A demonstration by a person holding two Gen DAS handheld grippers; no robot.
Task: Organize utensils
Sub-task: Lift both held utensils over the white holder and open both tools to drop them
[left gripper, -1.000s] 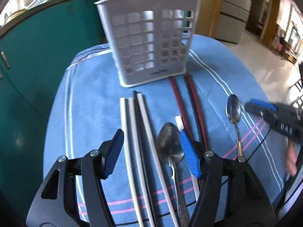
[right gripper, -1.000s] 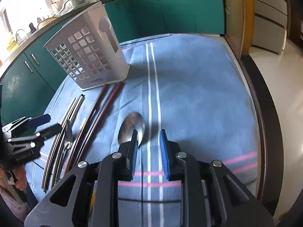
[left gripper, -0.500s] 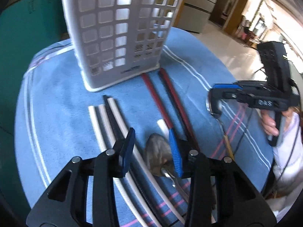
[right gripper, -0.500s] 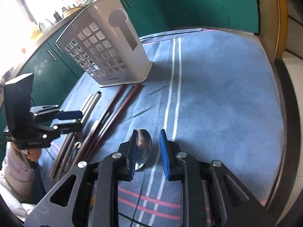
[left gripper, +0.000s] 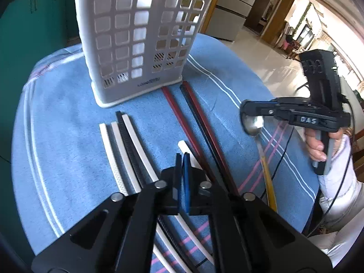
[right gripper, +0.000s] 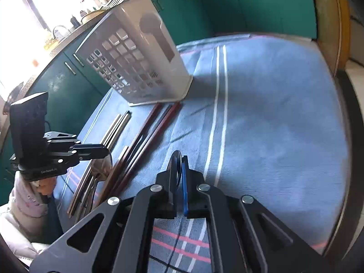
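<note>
**A:** Starting close in: our left gripper [left gripper: 182, 159] had its fingers spread wide over a spoon lying flat a second ago. Now they're pinched nearly together. From its own camera we can't really make out what's between them.

**B:** The right wrist view settles it. The left spoon [right gripper: 103, 167] hangs at that gripper's tip, off the blue striped cloth [left gripper: 56, 136]. Same on our other side: the right gripper [right gripper: 180, 166] is clamped on the right spoon [left gripper: 254, 125], bowl gripped edge-on and handle dangling. That one was flat on the cloth a second ago too.

**A:** The white chopsticks [left gripper: 118, 154] and dark red chopsticks [left gripper: 182, 118] haven't moved, still lying in rows.

**B:** And beyond them the white basket [left gripper: 136, 45] stands upright on the cloth, bigger in the left view than before. Teal cabinets [right gripper: 250, 4] sit behind.
</note>
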